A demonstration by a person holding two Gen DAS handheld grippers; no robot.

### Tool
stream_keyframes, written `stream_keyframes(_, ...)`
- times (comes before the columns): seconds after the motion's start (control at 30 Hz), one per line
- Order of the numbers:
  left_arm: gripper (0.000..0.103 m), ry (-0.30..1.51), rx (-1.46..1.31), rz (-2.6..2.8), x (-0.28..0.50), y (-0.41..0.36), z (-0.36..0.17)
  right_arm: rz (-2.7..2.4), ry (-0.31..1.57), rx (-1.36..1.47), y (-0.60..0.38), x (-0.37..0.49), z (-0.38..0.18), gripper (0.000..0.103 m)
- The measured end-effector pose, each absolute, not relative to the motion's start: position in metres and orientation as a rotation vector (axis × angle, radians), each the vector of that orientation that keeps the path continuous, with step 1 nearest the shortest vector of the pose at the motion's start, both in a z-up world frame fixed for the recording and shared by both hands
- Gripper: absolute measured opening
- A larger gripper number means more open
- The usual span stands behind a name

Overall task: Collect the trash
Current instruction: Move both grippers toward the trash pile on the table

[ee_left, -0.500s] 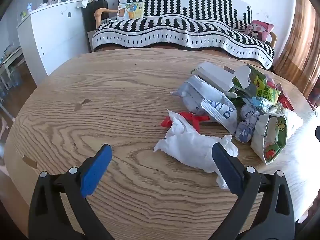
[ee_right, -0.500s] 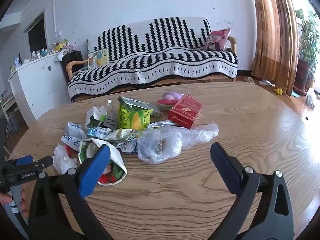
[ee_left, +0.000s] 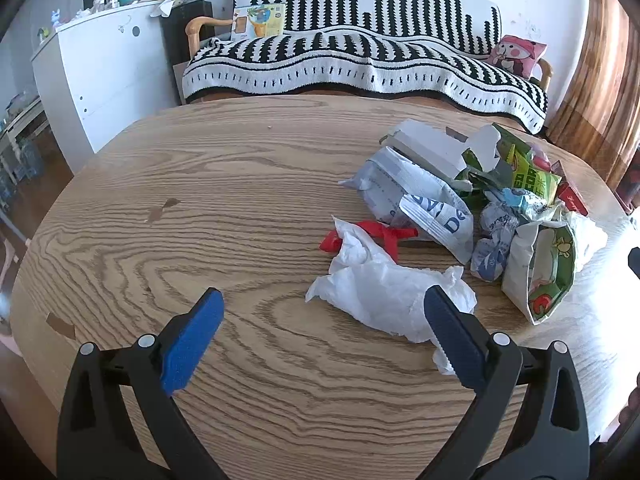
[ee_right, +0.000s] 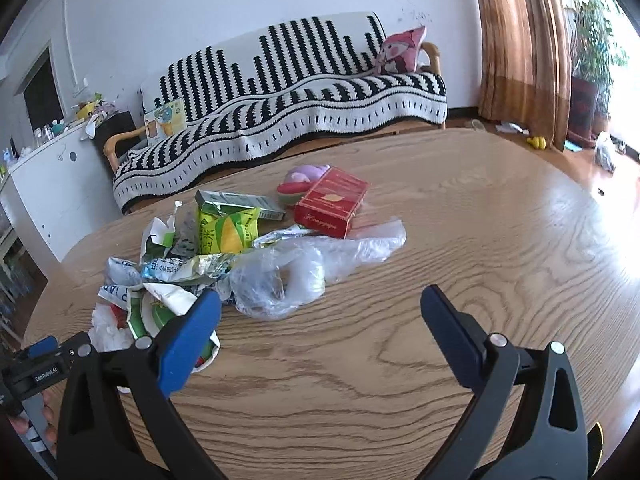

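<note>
A pile of trash lies on the oval wooden table (ee_left: pixel 200 200). Nearest in the left wrist view is a crumpled white tissue (ee_left: pixel 376 292) with a red wrapper (ee_left: pixel 376 230) behind it. Further back are a blue-and-white bag (ee_left: pixel 416 196), a torn white carton (ee_left: pixel 432 148) and a green snack bag (ee_left: pixel 548 272). My left gripper (ee_left: pixel 320 300) is open above the table, its right finger over the tissue's edge. In the right wrist view a clear plastic bag (ee_right: pixel 296 276), a green corn packet (ee_right: pixel 228 228) and a red box (ee_right: pixel 332 200) lie ahead. My right gripper (ee_right: pixel 320 298) is open, holding nothing.
A pink-and-green toy (ee_right: pixel 300 180) sits behind the red box. Beyond the table stands a black-and-white striped sofa (ee_left: pixel 360 64), with a white cabinet (ee_left: pixel 100 72) to its left. A hand (ee_right: pixel 46 424) holds the left tool at the lower left of the right wrist view.
The right wrist view has swung a little to the right, so the trash pile sits further left in it. The left gripper has kept still. Both grippers stay open.
</note>
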State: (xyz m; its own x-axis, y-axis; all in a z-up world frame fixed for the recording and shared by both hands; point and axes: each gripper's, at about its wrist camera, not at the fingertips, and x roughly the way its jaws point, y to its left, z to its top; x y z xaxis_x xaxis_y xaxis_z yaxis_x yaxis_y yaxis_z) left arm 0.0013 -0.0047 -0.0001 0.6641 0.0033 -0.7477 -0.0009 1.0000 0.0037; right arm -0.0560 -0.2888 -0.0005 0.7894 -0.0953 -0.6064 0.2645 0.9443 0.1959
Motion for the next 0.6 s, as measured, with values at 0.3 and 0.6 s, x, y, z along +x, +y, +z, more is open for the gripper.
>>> stream_keyframes(0.3,0.097,0.843,-0.006,-0.009,0.000,-0.004,0.000,-0.195,0.602,0.306,-0.290,-0.052,-0.001,0.097)
stream_keyframes(0.6,0.097,0.811,-0.026,-0.060,-0.012,-0.014,0.017,-0.193,0.605,0.324,-0.294,-0.053,-0.002,0.097)
